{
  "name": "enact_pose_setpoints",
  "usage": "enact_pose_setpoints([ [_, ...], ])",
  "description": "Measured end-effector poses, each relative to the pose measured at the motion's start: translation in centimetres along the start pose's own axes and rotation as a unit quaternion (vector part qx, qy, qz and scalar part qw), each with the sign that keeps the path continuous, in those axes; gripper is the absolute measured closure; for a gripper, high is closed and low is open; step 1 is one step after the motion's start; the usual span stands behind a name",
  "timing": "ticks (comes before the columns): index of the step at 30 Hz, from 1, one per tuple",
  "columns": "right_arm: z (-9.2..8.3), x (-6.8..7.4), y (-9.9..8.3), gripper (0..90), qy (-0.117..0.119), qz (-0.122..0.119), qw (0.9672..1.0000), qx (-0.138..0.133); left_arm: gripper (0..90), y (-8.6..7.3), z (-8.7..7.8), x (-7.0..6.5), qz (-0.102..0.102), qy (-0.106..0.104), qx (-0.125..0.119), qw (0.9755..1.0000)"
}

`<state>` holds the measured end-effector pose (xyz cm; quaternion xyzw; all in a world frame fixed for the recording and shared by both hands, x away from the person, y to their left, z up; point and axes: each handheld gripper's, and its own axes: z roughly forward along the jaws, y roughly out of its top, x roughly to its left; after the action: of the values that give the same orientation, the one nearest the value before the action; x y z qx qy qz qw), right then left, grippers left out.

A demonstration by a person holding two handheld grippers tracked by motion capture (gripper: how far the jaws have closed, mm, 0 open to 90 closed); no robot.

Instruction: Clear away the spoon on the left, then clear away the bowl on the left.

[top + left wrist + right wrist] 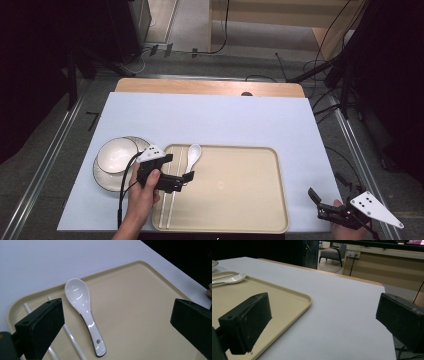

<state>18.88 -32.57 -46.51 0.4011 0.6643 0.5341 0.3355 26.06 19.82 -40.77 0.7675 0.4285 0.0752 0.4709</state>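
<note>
A white ceramic spoon (193,155) (82,305) lies on the left part of a beige tray (240,185) (140,302), bowl end toward the far rim. Two white chopsticks (167,205) (72,340) lie side by side to its left on the tray. My left gripper (177,167) (117,322) hovers over the spoon's handle, open, jaws wide apart with nothing between them. My right gripper (317,204) (322,322) stands open and empty low over the table's front right corner, beside the tray's right rim (287,300). The spoon (232,278) shows far off in the right gripper view.
A white bowl (117,155) sits on a dark-rimmed plate (102,175) left of the tray. A pale sheet (210,120) covers the table, with a wooden strip along the far edge. Cables and stands lie on the floor beyond.
</note>
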Motion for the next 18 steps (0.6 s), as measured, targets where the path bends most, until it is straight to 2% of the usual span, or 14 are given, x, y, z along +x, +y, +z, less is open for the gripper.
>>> enact_pose_setpoints([
  [9, -0.1, 0.0, -0.1, 0.2, -0.002, 0.001, 1.0, 0.0, 0.0, 0.3, -2.8, 2.3, -0.01, 0.037, -0.018, 0.9991],
  [12, -0.1, 0.0, 0.0, 0.2, -0.001, -0.001, 1.0, 0.0, 0.0, 0.3, -4.4, 3.6, -0.023, 0.054, -0.032, 0.9978],
  [13, -0.1, 0.0, 0.0, 0.2, -0.001, -0.001, 1.0, 0.0, 0.0, 0.3, -4.4, 3.6, -0.023, 0.054, -0.032, 0.9978],
  [15, -0.1, 0.0, 0.0, 0.2, -0.001, 0.0, 1.0, 0.001, 0.0, 0.4, -5.5, 4.4, -0.029, 0.071, -0.039, 0.9963],
  [18, -0.2, -0.1, 0.0, 0.2, -0.001, 0.0, 1.0, -0.001, 0.0, 0.3, -6.2, 5.1, -0.034, 0.082, -0.044, 0.995],
])
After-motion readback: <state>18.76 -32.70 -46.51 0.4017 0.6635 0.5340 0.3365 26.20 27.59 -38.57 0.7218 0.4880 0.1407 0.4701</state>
